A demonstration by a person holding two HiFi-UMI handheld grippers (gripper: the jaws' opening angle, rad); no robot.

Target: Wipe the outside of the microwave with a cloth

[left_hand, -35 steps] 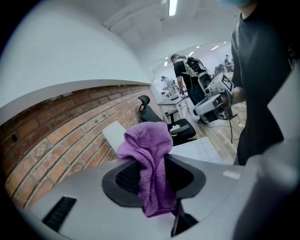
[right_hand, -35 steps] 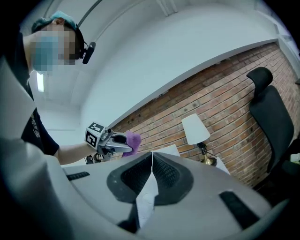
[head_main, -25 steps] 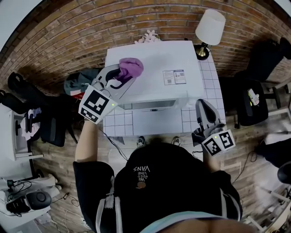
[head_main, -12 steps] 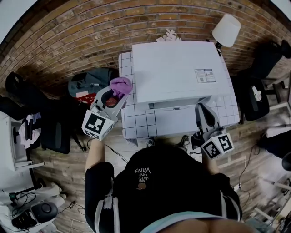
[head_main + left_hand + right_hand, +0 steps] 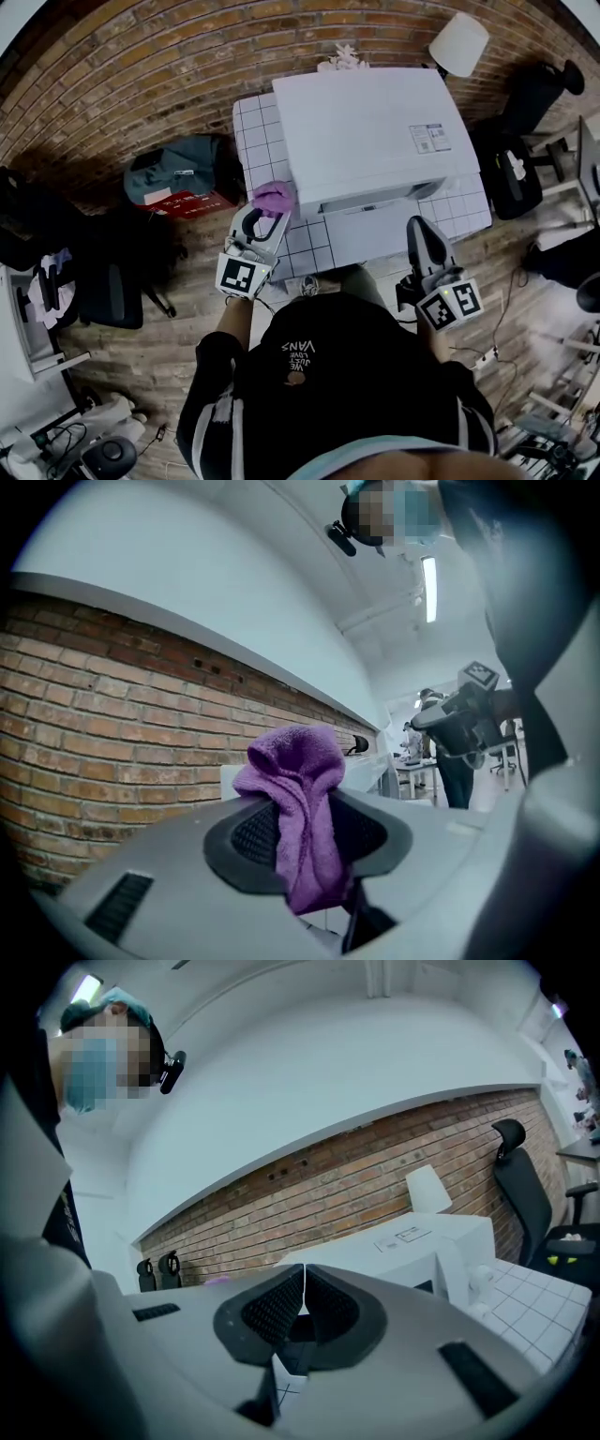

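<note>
While the left gripper (image 5: 268, 216) pinches the purple cloth (image 5: 274, 197) tight just beside the microwave (image 5: 375, 131), at its left front corner, that left side looks next to wipe; the cloth must press flat on it. The right gripper (image 5: 419, 228) is squeezed shut on nothing; the tiled table (image 5: 251, 131) edge is close, with open floor (image 5: 187, 309) past it.

White microwave (image 5: 370, 131) upright on tiled table (image 5: 253, 131); purple cloth (image 5: 274, 198) bunched, near its front corner.
</note>
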